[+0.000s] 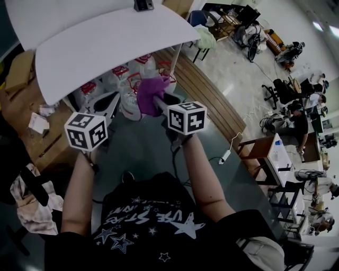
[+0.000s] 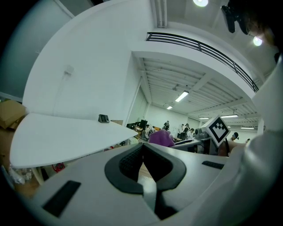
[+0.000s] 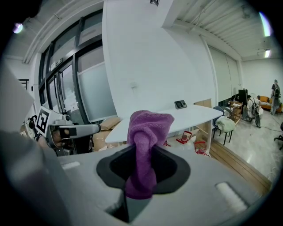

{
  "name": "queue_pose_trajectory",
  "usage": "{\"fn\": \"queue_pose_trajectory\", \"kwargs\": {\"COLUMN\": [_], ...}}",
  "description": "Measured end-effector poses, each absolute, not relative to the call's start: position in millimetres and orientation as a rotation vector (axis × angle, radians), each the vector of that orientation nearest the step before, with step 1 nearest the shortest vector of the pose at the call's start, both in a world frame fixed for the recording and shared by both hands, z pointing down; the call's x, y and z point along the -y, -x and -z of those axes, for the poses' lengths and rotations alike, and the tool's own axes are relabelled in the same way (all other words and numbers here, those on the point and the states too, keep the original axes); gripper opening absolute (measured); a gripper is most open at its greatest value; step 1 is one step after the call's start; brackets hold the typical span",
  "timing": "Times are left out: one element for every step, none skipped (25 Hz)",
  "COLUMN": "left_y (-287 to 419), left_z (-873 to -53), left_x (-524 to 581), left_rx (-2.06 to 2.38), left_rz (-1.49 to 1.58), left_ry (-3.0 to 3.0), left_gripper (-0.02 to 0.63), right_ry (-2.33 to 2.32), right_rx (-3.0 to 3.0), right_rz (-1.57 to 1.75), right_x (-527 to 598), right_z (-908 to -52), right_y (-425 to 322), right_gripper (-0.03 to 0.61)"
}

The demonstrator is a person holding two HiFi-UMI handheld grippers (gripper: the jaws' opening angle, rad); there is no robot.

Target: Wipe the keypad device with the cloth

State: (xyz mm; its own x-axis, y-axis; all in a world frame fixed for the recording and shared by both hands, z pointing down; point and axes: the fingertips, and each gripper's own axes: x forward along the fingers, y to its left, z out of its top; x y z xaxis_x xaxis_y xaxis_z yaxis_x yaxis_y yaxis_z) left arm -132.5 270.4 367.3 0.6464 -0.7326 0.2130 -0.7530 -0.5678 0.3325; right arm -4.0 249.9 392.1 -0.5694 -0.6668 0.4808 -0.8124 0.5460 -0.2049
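The small dark keypad device (image 1: 143, 5) sits at the far edge of the white table (image 1: 106, 47); it also shows in the left gripper view (image 2: 103, 118) and the right gripper view (image 3: 180, 104). My right gripper (image 3: 143, 170) is shut on a purple cloth (image 3: 148, 130), which bunches up above the jaws. In the head view the cloth (image 1: 153, 89) hangs in the air just short of the table's near edge. My left gripper (image 2: 142, 161) is shut with nothing in it and is held to the left of the cloth (image 2: 161, 137). Both grippers are well short of the keypad device.
White bags with red handles (image 1: 127, 84) lie under the table. A wooden floor strip (image 1: 201, 90) runs to the right. Cardboard boxes (image 1: 18, 69) stand at the left. A cable with a power strip (image 1: 225, 156) lies on the floor. Chairs, desks and people fill the far right.
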Motion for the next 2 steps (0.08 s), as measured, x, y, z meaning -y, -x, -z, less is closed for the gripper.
{"fn": "queue_pose_trajectory", "kwargs": {"left_y": [132.3, 132.3], "left_z": [-367.2, -367.3], "left_x": [-271.4, -272.3], "left_rx": [1.175, 1.177], "left_rz": [-0.077, -0.083], "left_ry": [-2.474, -2.474], "left_gripper": [0.008, 0.008], "right_ry": [-1.217, -1.219], "right_rx": [2.438, 2.436], "right_rz": [-0.588, -0.592], "right_x": [-251.0, -252.0], "right_z": [-392.2, -392.3], "right_y": [2.6, 1.3], "right_gripper": [0.095, 0.095]}}
